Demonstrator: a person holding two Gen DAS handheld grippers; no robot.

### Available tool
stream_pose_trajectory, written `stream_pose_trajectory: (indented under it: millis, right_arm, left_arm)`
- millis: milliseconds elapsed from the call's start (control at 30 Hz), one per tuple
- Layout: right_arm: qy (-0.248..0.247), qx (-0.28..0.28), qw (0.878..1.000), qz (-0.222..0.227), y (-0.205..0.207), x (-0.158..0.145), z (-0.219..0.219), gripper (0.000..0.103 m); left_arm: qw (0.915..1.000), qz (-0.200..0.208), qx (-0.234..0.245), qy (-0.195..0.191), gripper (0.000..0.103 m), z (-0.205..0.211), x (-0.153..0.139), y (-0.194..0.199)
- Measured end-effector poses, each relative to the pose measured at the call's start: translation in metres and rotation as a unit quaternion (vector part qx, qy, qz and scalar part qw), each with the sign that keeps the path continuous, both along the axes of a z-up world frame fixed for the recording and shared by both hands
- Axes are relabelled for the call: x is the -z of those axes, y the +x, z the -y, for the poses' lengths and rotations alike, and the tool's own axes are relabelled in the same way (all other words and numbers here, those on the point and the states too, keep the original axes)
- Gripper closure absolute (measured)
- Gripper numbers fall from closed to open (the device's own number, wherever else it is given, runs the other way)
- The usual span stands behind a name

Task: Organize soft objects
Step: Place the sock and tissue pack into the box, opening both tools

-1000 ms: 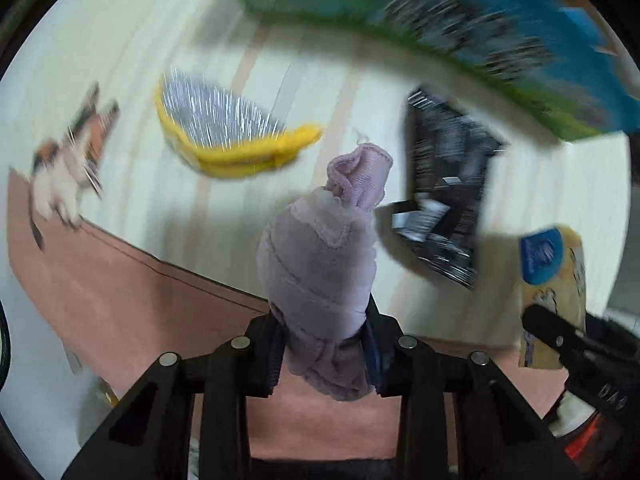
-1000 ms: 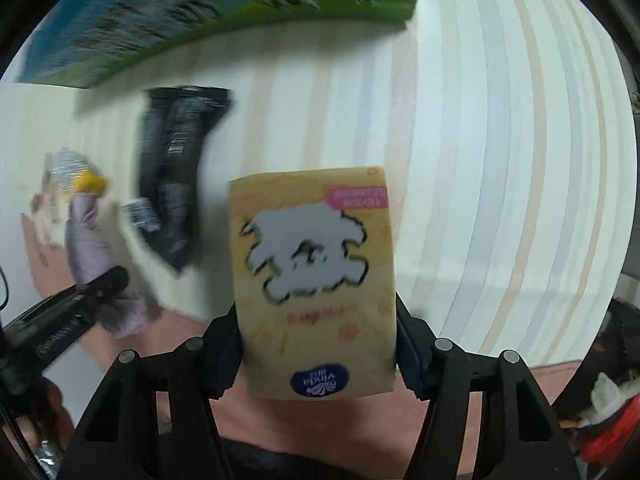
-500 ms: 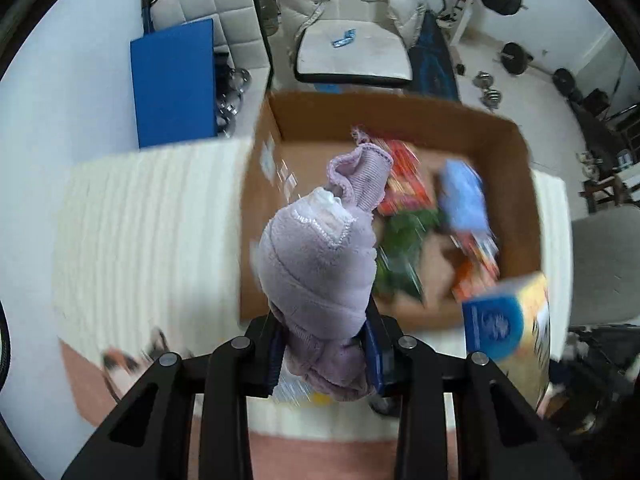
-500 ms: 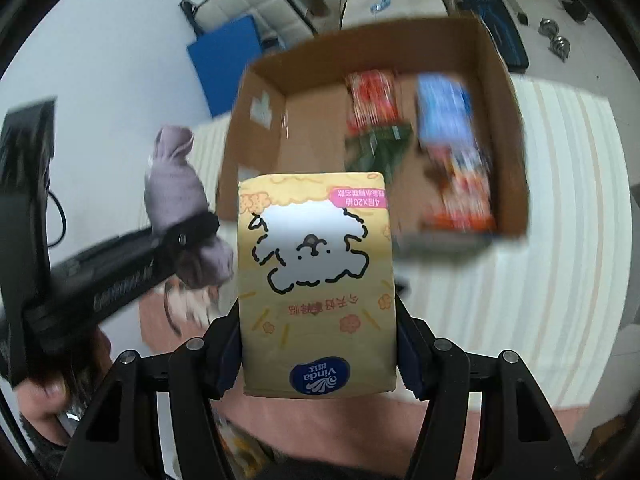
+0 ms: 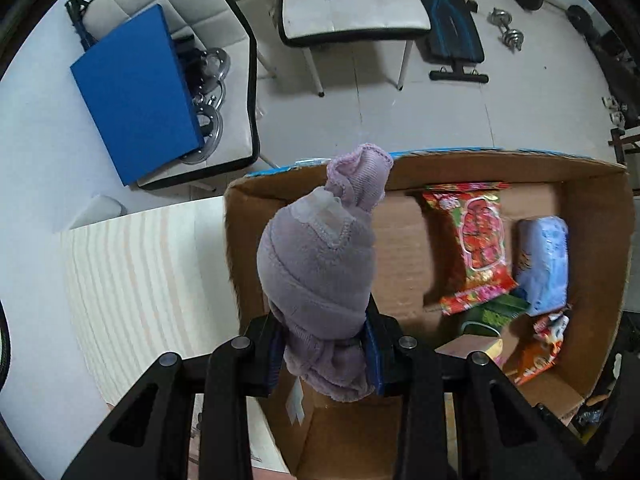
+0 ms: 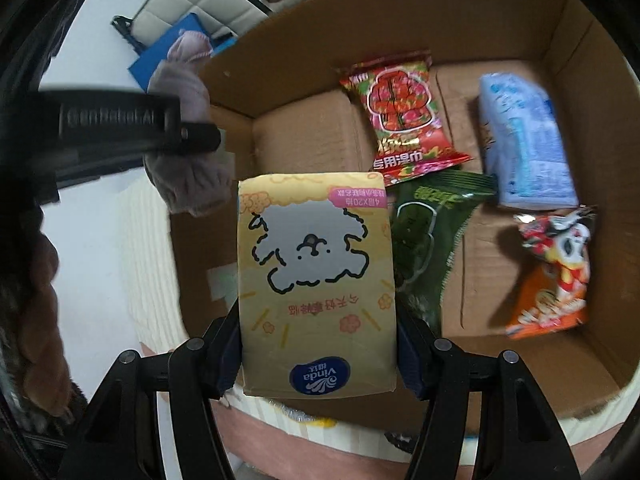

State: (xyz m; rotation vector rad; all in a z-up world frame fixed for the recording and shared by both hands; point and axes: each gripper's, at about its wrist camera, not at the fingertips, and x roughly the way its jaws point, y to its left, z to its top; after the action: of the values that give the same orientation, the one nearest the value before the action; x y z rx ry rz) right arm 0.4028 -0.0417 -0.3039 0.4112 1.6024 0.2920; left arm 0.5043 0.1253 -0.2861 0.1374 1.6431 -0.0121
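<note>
My left gripper [image 5: 325,350] is shut on a rolled mauve sock bundle [image 5: 318,264] and holds it above the left end of an open cardboard box [image 5: 592,216]. My right gripper [image 6: 318,350] is shut on a yellow tissue pack [image 6: 316,280] with a white dog drawing, held over the box [image 6: 580,60]. The left gripper [image 6: 120,128] with the sock bundle [image 6: 188,160] shows in the right wrist view at the box's left edge.
In the box lie a red snack bag [image 6: 404,112], a pale blue tissue pack [image 6: 524,140], a green bag [image 6: 428,240] and an orange bag [image 6: 556,276]. The box sits on a striped cloth [image 5: 140,280]. Beyond stand chairs [image 5: 352,8] and a blue board [image 5: 136,96].
Both grippers have swung up from the striped tabletop and moved over the open box, each still holding its object. The box contents now fill both views.
</note>
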Motion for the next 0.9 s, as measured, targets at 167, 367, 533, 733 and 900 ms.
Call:
stream_pose_trajectory:
  millis: [167,367,533,733,900]
  right_arm:
    - [-0.013,-0.002,1.000,0.001,0.005,0.011,-0.015,0.037]
    - [-0.033,-0.024,0.999,-0.006,-0.004,0.004,-0.032,0.027]
    - [-0.050,-0.027,0.998,0.007,-0.008,-0.006,-0.036,0.021]
    - [-0.078,-0.040,0.996,0.015,-0.009,-0.016,-0.037,0.004]
    - [-0.096,-0.040,0.994,0.020,-0.014,-0.021,-0.037,0.000]
  left_arm:
    - [0.9999,-0.010,0.005,-0.004,0.071,-0.004,0.021,0.008]
    - [0.9990,-0.035,-0.016,-0.022,0.069,-0.013,0.033,0.018]
    - [0.9992,-0.021,-0.015,-0.029,0.056,-0.012,0.019,0.016]
    - [0.9988,-0.013,-0.005,-0.046,0.019,-0.008,0.006,0.010]
    - [0.9991,0.000,-0.004,-0.043,0.012,-0.006,-0.005,0.002]
